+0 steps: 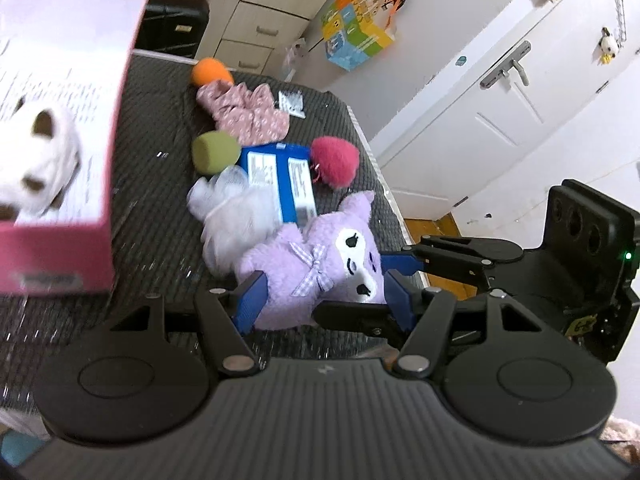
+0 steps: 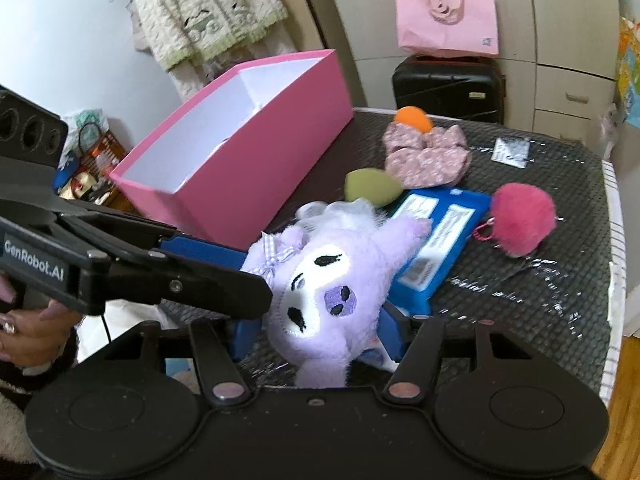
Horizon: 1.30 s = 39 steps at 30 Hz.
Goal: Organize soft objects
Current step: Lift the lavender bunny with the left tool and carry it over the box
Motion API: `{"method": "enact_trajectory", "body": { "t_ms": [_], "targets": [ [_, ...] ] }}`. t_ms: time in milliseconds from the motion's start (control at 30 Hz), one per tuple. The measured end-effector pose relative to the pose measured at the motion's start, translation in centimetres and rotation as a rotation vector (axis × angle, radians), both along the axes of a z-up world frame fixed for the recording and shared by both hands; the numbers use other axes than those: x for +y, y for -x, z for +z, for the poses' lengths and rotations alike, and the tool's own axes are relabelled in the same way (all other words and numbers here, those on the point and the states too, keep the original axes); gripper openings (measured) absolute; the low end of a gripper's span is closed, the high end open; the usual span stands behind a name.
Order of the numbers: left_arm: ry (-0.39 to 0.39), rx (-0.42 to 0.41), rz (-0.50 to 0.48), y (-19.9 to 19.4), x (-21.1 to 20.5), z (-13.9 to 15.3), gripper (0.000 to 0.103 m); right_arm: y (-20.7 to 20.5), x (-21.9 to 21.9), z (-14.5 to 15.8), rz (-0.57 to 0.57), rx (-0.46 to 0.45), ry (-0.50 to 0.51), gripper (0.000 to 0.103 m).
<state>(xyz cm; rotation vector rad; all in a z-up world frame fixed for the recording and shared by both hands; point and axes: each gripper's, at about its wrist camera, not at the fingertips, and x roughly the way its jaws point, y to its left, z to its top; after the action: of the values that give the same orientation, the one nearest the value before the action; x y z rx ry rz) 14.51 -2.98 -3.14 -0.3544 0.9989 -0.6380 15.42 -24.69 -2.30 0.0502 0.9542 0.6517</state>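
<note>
A purple plush toy lies on the dark mat between both grippers. My left gripper has its blue pads on either side of the plush body and looks closed on it. My right gripper holds the plush head between its blue pads. The right gripper shows in the left wrist view, the left gripper in the right wrist view. A pink box stands to the left with a white plush inside.
On the mat lie a white mesh pouf, a blue package, a green sponge, an orange sponge, a pink floral scrunchie, a pink pompom and a small packet. A black suitcase stands behind.
</note>
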Motion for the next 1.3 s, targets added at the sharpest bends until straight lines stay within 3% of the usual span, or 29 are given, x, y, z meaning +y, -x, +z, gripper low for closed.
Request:
{"method": "enact_trajectory", "body": {
  "t_ms": [367,667,1067,1300],
  "targets": [
    [0.018,0.075,0.04,3.2,7.2,1.8,0.063,2.1,6.3,2.1,0.123,0.022,0.016,0.066],
    [0.02,0.052,0.049,5.5,13.7,4.1,0.063,2.9,12.2,4.8,0.226,0.01,0.009,0.059],
    [0.048,-0.066,0.08,3.2,18.7,7.7,0.064,-0.1,16.9,8.4,0.211,-0.067,-0.026,0.056],
    [0.092,-0.169,0.143,-0.1,20.2,8.8,0.064,-4.2,17.7,10.0,0.187,-0.12,-0.053,0.056]
  ]
}}
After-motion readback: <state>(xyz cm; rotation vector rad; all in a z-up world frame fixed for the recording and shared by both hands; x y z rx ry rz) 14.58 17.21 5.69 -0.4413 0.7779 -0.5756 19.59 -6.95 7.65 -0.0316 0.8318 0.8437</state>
